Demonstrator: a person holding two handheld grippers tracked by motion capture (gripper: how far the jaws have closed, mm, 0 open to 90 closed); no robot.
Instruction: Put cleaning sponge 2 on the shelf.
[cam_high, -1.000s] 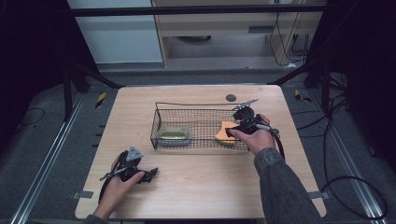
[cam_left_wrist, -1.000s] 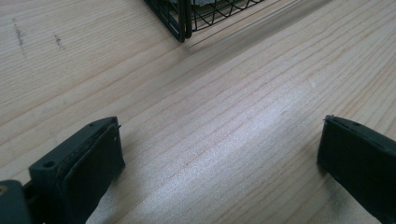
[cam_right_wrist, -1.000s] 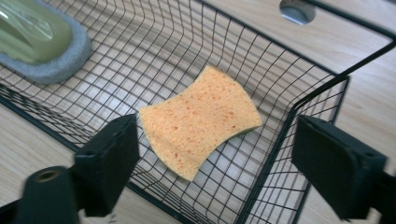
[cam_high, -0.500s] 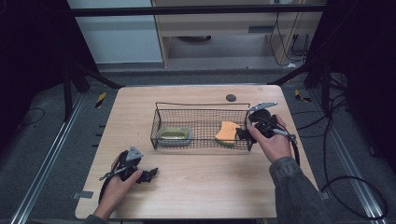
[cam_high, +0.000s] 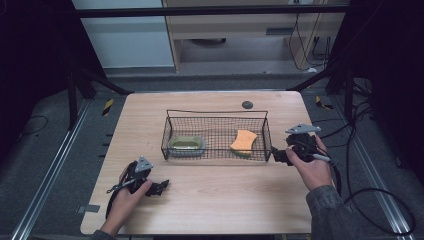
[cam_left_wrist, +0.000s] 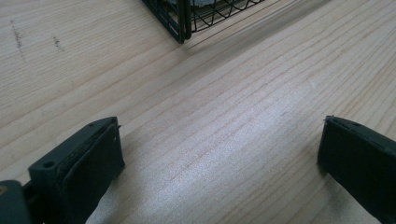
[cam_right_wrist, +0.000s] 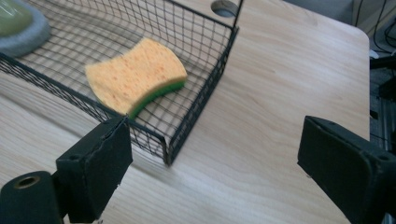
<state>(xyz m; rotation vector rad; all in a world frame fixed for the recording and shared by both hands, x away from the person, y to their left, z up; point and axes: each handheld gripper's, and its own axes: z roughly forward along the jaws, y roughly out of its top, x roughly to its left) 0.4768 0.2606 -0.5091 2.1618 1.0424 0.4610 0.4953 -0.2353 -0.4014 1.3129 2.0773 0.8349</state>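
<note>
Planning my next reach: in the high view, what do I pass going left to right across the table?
left gripper → green-topped pad in the wire basket → orange sponge → right gripper

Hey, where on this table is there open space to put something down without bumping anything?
Bare wood lies between the left gripper and right gripper, in front of the wire basket. A narrower strip runs behind the basket, beside the small dark disc. Inside, the orange sponge and green item leave a middle gap.
</note>
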